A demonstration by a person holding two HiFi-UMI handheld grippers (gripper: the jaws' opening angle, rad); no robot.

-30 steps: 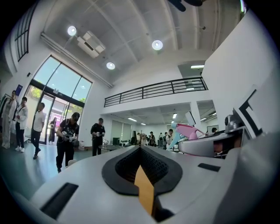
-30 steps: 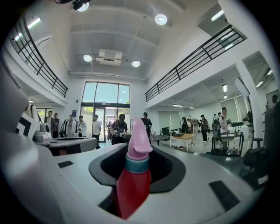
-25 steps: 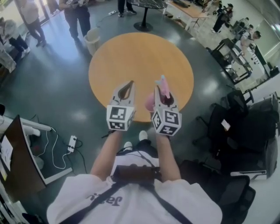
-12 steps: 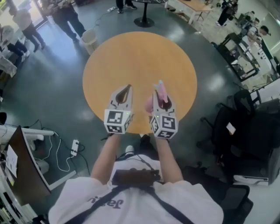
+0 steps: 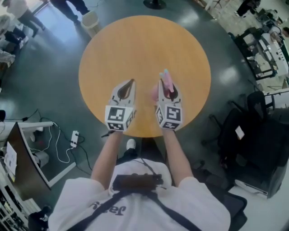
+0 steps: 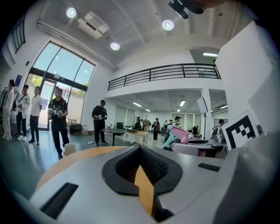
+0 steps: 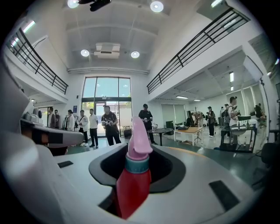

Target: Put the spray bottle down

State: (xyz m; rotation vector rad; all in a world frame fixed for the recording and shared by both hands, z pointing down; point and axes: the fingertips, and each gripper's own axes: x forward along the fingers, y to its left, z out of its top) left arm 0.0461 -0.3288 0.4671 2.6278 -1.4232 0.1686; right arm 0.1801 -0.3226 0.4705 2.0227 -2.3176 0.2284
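Observation:
The spray bottle (image 5: 165, 83) has a pink trigger head, a teal collar and a red body (image 7: 132, 186). It stands upright between the jaws of my right gripper (image 5: 168, 88), which is shut on its neck (image 7: 137, 162). That gripper hangs over the near right part of the round wooden table (image 5: 144, 45). My left gripper (image 5: 129, 85) is level beside it over the near left part, its jaws meeting at the tip with nothing between them (image 6: 140, 151). The left gripper view shows the table's edge (image 6: 83, 154) and the bottle's pink head (image 6: 182, 133) off to the right.
Dark office chairs (image 5: 253, 126) crowd the floor to the right. A desk with a monitor (image 5: 22, 167) and a power strip (image 5: 73, 137) lie at the left. A pale bin (image 5: 91, 18) and standing people (image 5: 67, 4) are beyond the table's far left.
Both grippers have moved forward from the table's near edge to over its near part and sunk lower. The bottle stays in the right gripper.

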